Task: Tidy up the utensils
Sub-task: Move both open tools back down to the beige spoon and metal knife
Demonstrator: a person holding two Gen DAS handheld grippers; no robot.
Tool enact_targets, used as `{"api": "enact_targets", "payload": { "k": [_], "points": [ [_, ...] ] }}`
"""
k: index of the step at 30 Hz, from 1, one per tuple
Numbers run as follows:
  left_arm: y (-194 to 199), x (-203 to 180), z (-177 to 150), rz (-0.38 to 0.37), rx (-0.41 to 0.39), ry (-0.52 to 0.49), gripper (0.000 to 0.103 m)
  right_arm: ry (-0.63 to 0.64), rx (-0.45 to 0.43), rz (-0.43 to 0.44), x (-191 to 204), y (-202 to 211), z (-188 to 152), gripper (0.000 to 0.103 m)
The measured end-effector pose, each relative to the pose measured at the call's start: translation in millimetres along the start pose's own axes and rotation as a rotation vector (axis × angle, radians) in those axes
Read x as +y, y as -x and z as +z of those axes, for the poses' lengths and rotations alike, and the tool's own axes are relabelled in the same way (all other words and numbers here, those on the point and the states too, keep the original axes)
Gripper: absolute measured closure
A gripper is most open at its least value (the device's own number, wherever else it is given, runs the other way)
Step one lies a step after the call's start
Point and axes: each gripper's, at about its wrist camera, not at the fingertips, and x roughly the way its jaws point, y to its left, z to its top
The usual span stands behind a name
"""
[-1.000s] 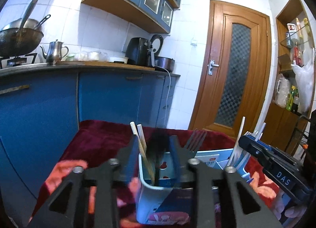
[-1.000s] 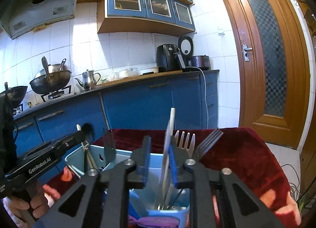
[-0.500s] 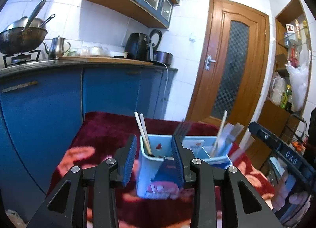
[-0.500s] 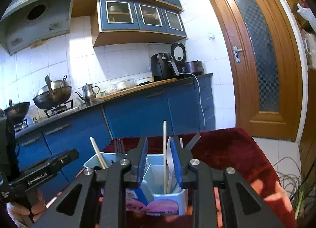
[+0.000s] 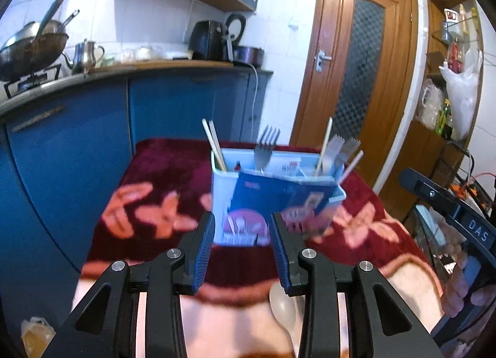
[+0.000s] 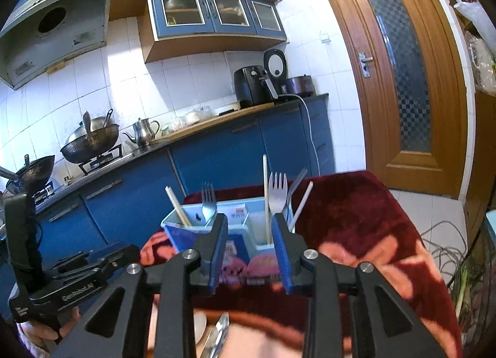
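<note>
A light-blue utensil holder (image 5: 223, 197) (image 6: 175, 234) stands on the dark red cloth (image 5: 167, 169). Its left compartment holds chopsticks (image 5: 214, 144) and a fork (image 5: 266, 147). In the right compartment are forks (image 6: 277, 192) and a chopstick (image 6: 265, 197). My left gripper (image 5: 241, 252) is open, short of the holder, with nothing between its fingers. My right gripper (image 6: 251, 252) also hangs short of the holder; its jaws are opening and nothing is between them. A pale spoon (image 5: 282, 305) (image 6: 200, 327) and a metal utensil (image 6: 218, 336) lie on the table's near edge.
Blue kitchen cabinets (image 6: 235, 153) with a wok (image 6: 91, 141) and a kettle (image 6: 144, 130) run behind the table. A wooden door (image 6: 400, 79) is at the right, with cables (image 6: 446, 246) on the floor. A hand (image 5: 462, 280) holds the other gripper at the right edge.
Both grippers have pulled back from the holder toward the table's near edge. The right gripper let go of a chopstick, which now stands in the right compartment, and its jaws are wider.
</note>
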Motion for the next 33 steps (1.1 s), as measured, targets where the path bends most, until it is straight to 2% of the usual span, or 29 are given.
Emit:
{"api": "enact_targets", "payload": {
  "k": [8, 17, 33],
  "points": [
    [-3, -2, -25, -0.007, 0.112, 0.015, 0.064, 0.004, 0.087, -0.047, 2, 13, -30, 0.065],
    [-16, -9, -56, -0.004, 0.244, 0.013, 0.064, -0.052, 0.189, -0.099, -16, 16, -63, 0.06],
    [-36, -34, -77, 0.011, 0.38, -0.013, 0.064, -0.131, 0.229, -0.082, -41, 23, -86, 0.053]
  ]
}}
